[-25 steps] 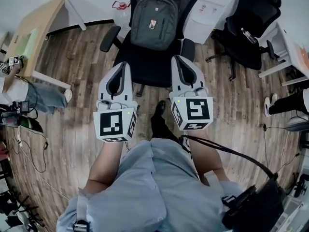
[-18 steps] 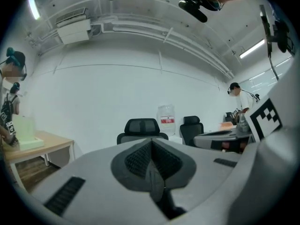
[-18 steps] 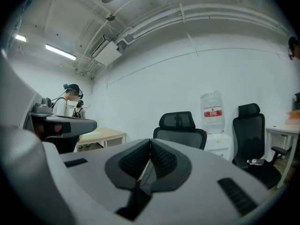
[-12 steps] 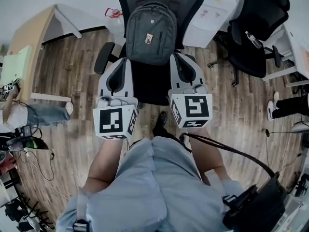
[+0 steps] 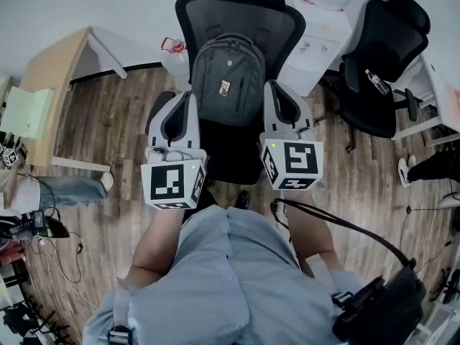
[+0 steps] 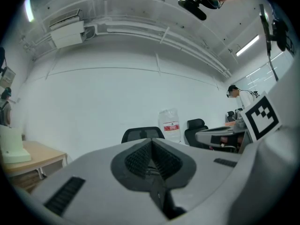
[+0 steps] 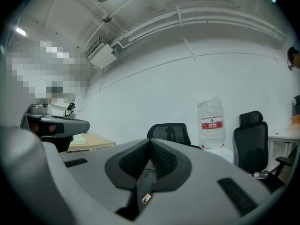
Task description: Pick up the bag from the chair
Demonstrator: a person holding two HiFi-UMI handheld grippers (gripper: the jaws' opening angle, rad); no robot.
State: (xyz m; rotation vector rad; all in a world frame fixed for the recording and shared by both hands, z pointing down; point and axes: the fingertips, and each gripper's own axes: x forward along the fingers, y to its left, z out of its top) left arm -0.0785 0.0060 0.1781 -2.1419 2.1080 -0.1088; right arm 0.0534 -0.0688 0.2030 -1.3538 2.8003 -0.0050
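Observation:
A grey backpack (image 5: 228, 81) stands upright on the seat of a black mesh office chair (image 5: 237, 16), leaning on its backrest. My left gripper (image 5: 186, 95) is just left of the bag's lower half, over the chair's left armrest. On the bag's right side, my right gripper (image 5: 276, 86) is level with it. Both are shut with nothing between the pads, and neither touches the bag. The two gripper views tilt up at the wall: the shut left gripper (image 6: 151, 142) and shut right gripper (image 7: 150, 141) show only the chair's top (image 6: 143, 133) (image 7: 168, 131). The bag is hidden there.
A white water dispenser (image 5: 320, 27) with its bottle (image 7: 212, 123) stands right of the chair. A second black chair (image 5: 381, 56) is farther right beside a white desk. A wooden desk (image 5: 54, 92) is at the left. Cables and a person's legs lie along the left floor.
Both grippers have advanced from in front of the seat to either side of the bag. The chair and bag have drawn closer. Both jaws stay shut.

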